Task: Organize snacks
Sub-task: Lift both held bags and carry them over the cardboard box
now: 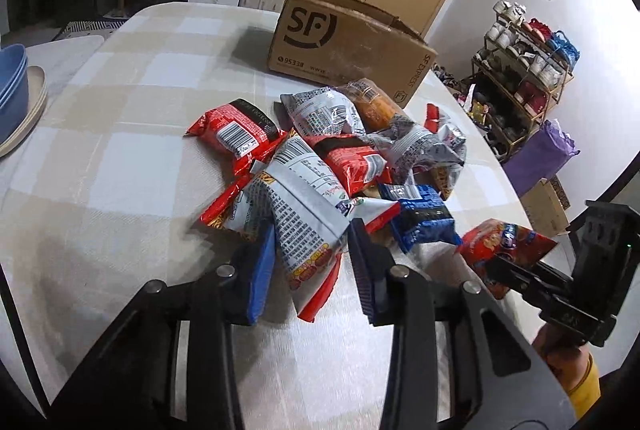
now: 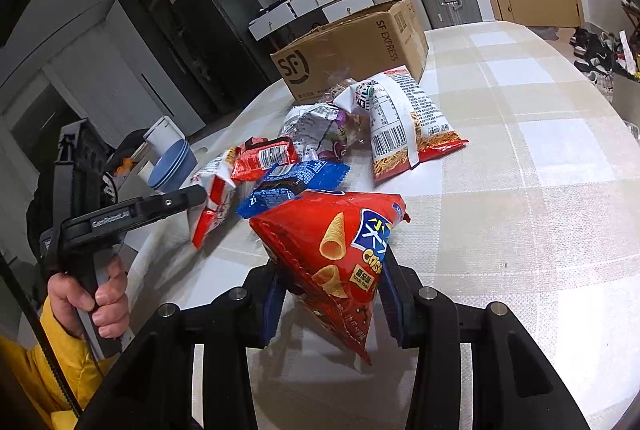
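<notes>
right gripper (image 2: 332, 294) clamped on red cone-crisps bag (image 2: 340, 254), puffy, blue logo, lifted above checked table (image 2: 520, 190) | left gripper (image 1: 312, 270) jaws around white-and-red snack packet (image 1: 304, 226), contact unclear | snack pile (image 1: 340, 150) near SF cardboard box (image 1: 344, 42)

Snack pile (image 1: 320, 166) sprawls across the middle of the table (image 1: 120, 150), packets overlapping, and the SF cardboard box (image 1: 344, 42) blocks the far edge right behind it. There's open tablecloth left of the pile, though blue bowls (image 1: 12, 98) guard that far-left rim. Bare cloth too on the right side in the right wrist view.
</notes>
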`<action>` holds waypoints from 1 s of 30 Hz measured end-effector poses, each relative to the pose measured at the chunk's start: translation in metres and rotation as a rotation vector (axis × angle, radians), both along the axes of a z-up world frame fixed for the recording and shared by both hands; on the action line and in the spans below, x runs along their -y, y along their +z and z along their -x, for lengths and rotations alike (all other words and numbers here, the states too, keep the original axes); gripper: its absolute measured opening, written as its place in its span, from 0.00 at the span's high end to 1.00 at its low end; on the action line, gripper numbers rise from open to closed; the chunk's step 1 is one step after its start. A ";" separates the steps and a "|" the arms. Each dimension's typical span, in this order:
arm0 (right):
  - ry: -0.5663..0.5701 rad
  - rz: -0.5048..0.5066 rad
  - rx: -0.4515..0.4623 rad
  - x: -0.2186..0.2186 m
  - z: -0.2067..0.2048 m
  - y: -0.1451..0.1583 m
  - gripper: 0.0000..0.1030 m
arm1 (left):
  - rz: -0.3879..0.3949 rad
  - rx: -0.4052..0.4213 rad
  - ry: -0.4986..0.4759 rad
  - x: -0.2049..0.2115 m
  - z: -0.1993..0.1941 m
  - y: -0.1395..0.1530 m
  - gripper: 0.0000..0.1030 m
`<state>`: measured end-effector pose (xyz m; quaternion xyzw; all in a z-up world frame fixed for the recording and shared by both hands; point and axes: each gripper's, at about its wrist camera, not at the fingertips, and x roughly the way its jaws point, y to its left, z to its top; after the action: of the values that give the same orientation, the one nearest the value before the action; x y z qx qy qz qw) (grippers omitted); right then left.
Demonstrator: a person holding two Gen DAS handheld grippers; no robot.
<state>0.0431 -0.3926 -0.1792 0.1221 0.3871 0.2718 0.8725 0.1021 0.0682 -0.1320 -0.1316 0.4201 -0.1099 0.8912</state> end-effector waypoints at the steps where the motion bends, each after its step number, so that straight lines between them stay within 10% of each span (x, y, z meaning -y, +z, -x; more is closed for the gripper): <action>1: -0.001 -0.001 0.003 0.000 0.000 0.001 0.59 | -0.003 0.003 -0.002 -0.001 0.002 0.002 0.68; 30: -0.002 -0.112 0.127 -0.003 0.019 0.081 0.59 | 0.060 0.213 -0.051 -0.006 0.074 0.082 0.68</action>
<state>0.0243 -0.3891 -0.0983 0.1536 0.3151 0.2994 0.8874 0.0280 0.0740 -0.0504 -0.1349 0.3229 -0.1585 0.9233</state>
